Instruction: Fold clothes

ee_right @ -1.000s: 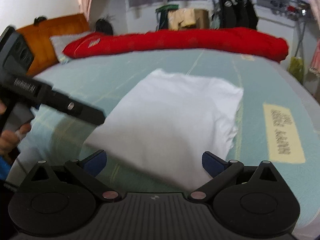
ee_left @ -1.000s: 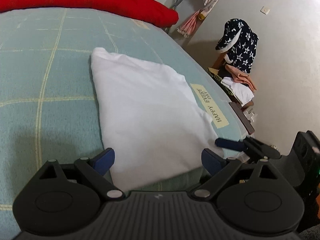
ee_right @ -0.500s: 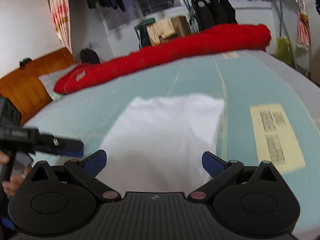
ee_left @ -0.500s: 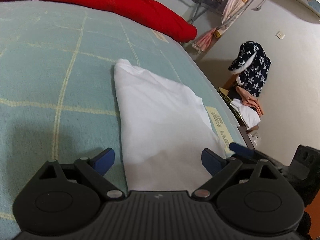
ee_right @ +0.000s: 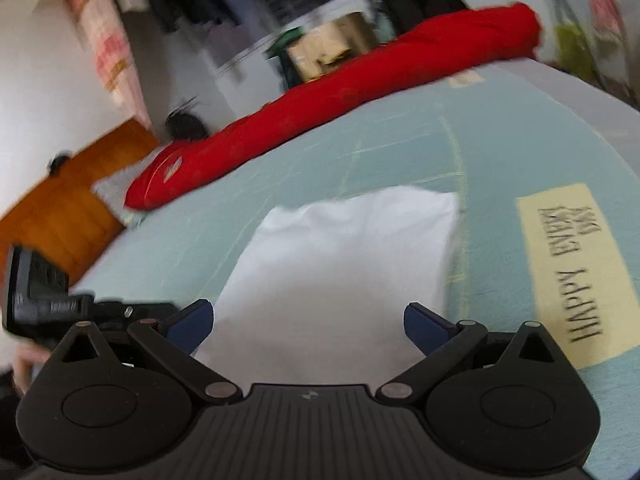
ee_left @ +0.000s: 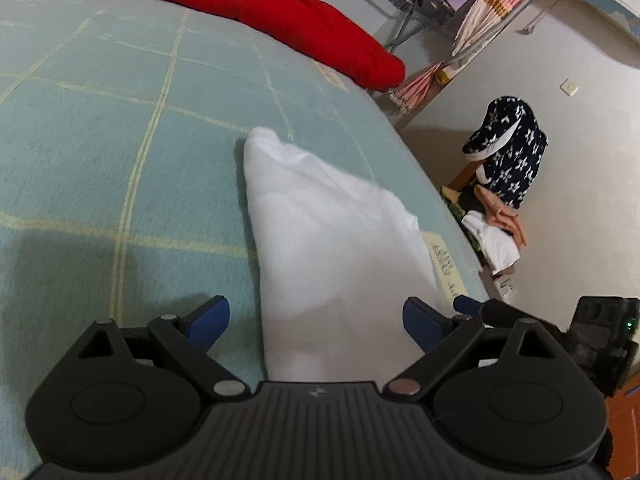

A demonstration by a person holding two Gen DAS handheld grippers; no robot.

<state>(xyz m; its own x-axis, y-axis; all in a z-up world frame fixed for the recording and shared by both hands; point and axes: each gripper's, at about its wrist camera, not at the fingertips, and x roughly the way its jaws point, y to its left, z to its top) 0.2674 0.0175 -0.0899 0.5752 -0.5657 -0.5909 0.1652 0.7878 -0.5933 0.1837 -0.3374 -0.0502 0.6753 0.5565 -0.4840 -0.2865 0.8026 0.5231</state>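
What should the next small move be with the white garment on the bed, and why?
Probably leave it alone and draw both grippers back. The white garment already lies as a compact folded rectangle on the green bedspread. The left gripper and right gripper both have their jaws wide open, holding nothing, so no fold looks left to make.

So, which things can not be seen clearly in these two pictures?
- Near edge of the white cloth: hidden behind the left tool body in the left view, and behind the right tool body in the right view.
- Rack of clothes, right view: motion blur.
- Label, left view: text too small.
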